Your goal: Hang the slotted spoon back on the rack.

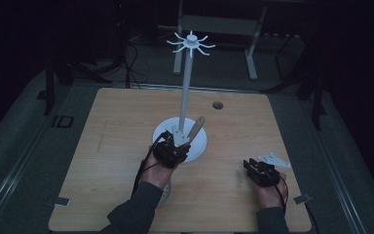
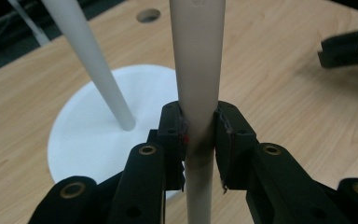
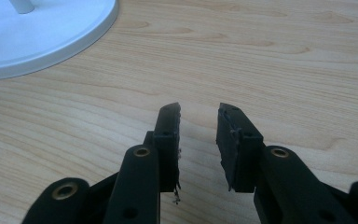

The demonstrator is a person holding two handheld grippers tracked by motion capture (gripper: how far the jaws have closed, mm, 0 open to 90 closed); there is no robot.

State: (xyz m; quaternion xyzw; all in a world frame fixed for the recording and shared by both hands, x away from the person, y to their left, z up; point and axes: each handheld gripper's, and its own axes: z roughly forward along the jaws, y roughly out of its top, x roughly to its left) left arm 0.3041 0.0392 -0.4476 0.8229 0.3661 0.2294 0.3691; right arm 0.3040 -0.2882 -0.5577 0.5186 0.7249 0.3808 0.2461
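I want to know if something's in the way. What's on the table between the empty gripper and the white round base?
Nothing. In the right gripper view, only bare wooden table lies between the right gripper and the white base.

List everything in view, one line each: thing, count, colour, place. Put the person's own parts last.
Table: one, light wood, fills the middle of the high view, with a small round hole near its far edge.
Stand: one, white, round base at the table's centre, tall pole, ring of curved hooks on top.
Utensil handle: one, pale wood, clamped upright beside the stand's pole.
Frame: one, grey, on the floor beyond the table.
Left hand-held gripper: one, black, shut on the utensil handle over the base.
Right hand-held gripper: one, black, jaws apart, nothing between them, near the table's right front.
Sleeves: two, dark, at the bottom edge.
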